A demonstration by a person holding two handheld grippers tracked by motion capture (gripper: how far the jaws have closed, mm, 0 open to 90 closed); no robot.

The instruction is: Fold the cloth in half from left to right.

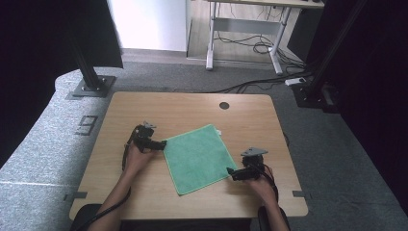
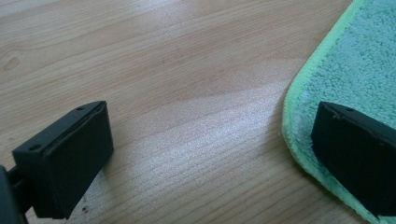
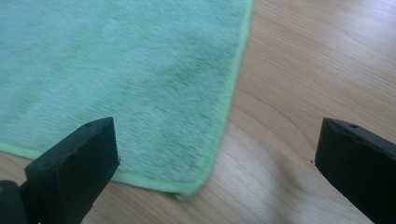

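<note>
green cloth (image 1: 198, 158) flat on table (image 1: 144, 108), roughly square, corners skewed diamond-wise

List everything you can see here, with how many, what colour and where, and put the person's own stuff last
cloth: one, green with a lighter green hem, spread flat and skewed at the middle of the table
table: one, light wood, with a dark round hole near its far edge
desk frame: one, grey legs, on the floor beyond the table, cables under it
left gripper: one, black, open, at the cloth's left corner
right gripper: one, black, open, at the cloth's right corner
forearms: two, coming in from the near edge
</note>
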